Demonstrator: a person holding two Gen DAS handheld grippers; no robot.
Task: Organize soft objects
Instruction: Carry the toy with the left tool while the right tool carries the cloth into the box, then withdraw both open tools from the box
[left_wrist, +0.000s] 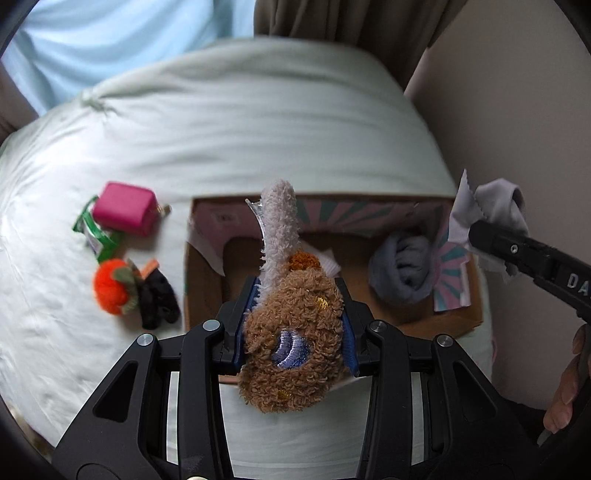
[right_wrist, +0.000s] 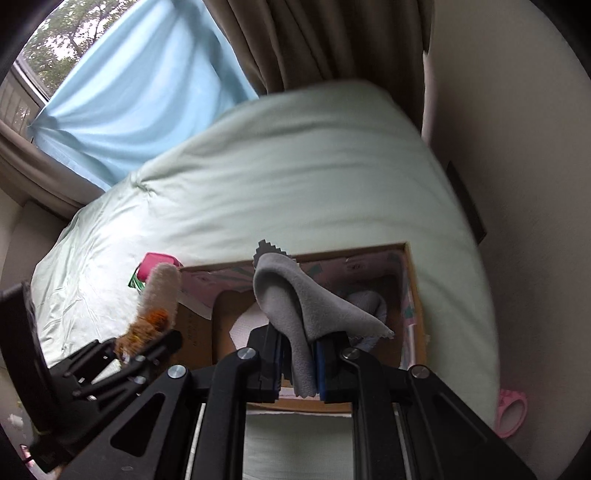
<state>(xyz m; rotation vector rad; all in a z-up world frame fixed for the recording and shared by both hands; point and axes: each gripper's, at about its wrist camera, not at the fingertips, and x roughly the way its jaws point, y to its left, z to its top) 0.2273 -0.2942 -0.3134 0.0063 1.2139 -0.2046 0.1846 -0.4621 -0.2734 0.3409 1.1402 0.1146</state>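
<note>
over box (left_wrist: 207, 280), left gripper (left_wrist: 295, 325) w/ plush (left_wrist: 291, 332), right gripper (right_wrist: 299, 365) w/ cloth (right_wrist: 295, 295) (both clamped)

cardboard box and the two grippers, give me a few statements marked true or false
1. The left gripper is shut on a brown plush toy. True.
2. The right gripper is open, holding nothing. False: it is shut on a grey cloth.
3. A rolled blue-grey cloth lies inside the cardboard box. True.
4. The pink pouch sits inside the box. False: it lies on the bed cover, left of the box.
5. The orange pom-pom lies on the bed cover outside the box. True.
</note>
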